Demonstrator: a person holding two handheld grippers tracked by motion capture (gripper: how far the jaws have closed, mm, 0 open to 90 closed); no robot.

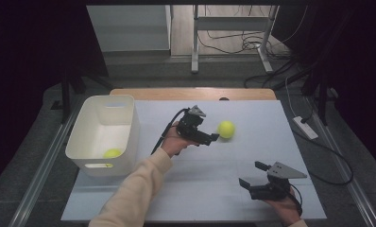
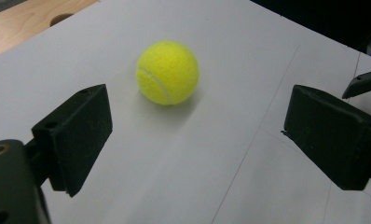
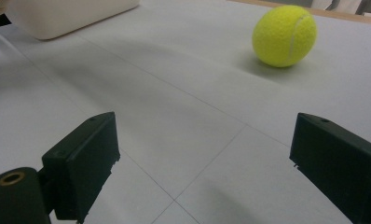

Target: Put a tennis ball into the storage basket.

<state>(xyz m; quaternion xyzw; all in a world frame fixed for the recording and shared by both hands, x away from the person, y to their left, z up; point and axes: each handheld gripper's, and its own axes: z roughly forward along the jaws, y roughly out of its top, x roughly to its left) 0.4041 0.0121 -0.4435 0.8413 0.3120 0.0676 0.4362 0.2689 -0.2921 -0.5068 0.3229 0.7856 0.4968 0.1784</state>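
A yellow tennis ball (image 1: pixel 226 129) lies on the white table sheet (image 1: pixel 252 156) near its middle. My left gripper (image 1: pixel 213 137) hovers just left of the ball, open, its jaws aimed at it with a small gap left. In the left gripper view the ball (image 2: pixel 168 72) sits ahead of the wide jaws, not between them. A second tennis ball (image 1: pixel 112 153) rests inside the white bin (image 1: pixel 124 109) at the left. My right gripper (image 1: pixel 252 176) is open near the front right of the table, nothing between its jaws. The right gripper view shows the ball (image 3: pixel 285 36) far ahead.
A wooden table edge (image 1: pixel 191 93) runs along the back of the sheet. Cables and a power strip (image 1: pixel 305 127) lie on the floor to the right. Metal stand legs (image 1: pixel 194 56) rise behind the table. The bin's corner (image 3: pixel 72 16) appears at the upper left of the right gripper view.
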